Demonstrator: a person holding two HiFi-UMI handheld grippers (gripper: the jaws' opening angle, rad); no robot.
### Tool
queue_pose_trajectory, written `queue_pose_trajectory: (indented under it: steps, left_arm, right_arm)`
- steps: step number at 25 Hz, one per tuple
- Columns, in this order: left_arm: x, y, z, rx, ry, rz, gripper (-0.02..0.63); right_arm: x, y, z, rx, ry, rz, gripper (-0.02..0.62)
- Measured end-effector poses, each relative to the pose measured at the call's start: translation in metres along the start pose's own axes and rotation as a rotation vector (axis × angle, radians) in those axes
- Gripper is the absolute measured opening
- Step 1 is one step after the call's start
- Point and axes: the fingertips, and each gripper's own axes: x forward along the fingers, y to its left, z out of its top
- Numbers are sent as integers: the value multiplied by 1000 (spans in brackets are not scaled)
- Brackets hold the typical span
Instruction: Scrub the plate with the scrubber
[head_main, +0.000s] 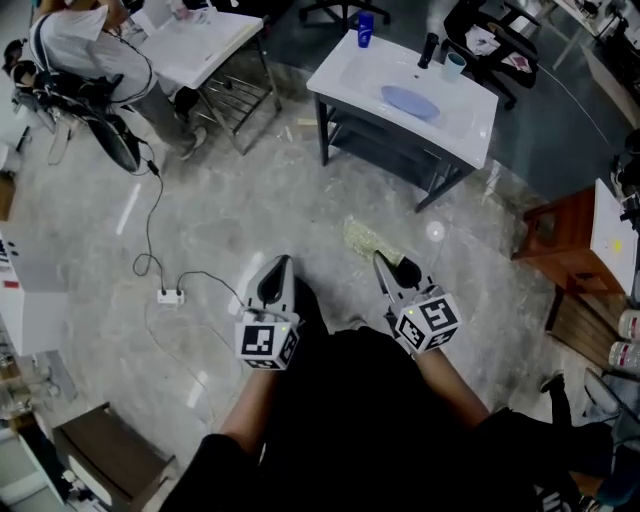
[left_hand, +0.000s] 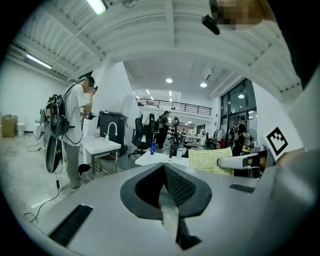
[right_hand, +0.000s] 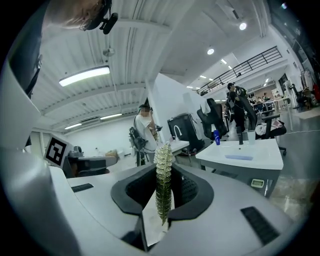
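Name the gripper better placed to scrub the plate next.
Right. The right gripper is shut on the scrubber, while the left gripper is shut on nothing. The plate lies in the sink, well ahead of both, so holding the tool likely decides it.
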Motion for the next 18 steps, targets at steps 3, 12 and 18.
queue_pose_trajectory:
  steps: [3, 12, 18]
  left_arm:
    - [18, 33, 6, -16, -2, -8, 3]
    - [93, 150, 30, -111, 32, -81, 3]
    - [147, 199, 77, -65, -6, -162, 3]
  right_arm:
    - [34, 3, 1, 2, 26, -25, 63]
    - [172, 5, 29, 105, 49, -119, 63]
    - [241, 14, 50, 81, 54, -161, 63]
